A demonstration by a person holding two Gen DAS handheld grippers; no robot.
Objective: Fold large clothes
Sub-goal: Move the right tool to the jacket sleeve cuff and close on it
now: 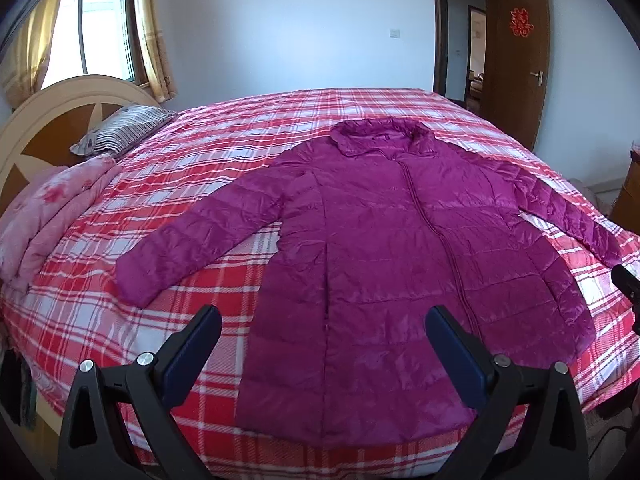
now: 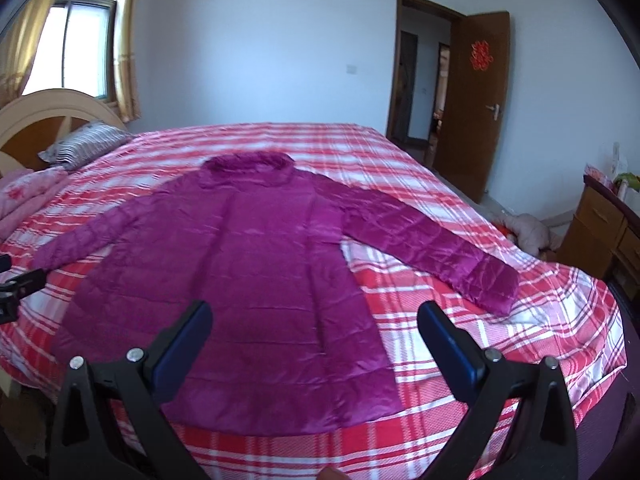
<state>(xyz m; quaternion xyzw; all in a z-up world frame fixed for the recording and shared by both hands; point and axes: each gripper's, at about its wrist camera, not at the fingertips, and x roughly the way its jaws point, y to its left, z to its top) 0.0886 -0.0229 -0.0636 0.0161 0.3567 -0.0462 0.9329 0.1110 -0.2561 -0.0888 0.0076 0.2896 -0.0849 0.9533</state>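
Coat (image 1: pixel 384 248) is spread flat on the bed (image 1: pixel 224 152), long axis running straight away from both tools, hem nearest, so left tool (image 1: pixel 323 336) suits the left sleeve (image 1: pixel 192 236), right tool (image 2: pixel 315 330) the other; both wide open, empty.

The quilted coat (image 1: pixel 384 248) ahead of the left hand-held gripper (image 1: pixel 323 322) is thin cloth with a satin sheen — glossy, finely creased. Beneath it the bedspread (image 1: pixel 224 152) is matt woven cloth in plaid. The right hand-held gripper (image 2: pixel 315 317) has matt black plastic arms, dull blue pads (image 2: pixel 184 344) and shiny metal bolts. Far right of it, the door (image 2: pixel 476 108) is smooth, semi-gloss wood.
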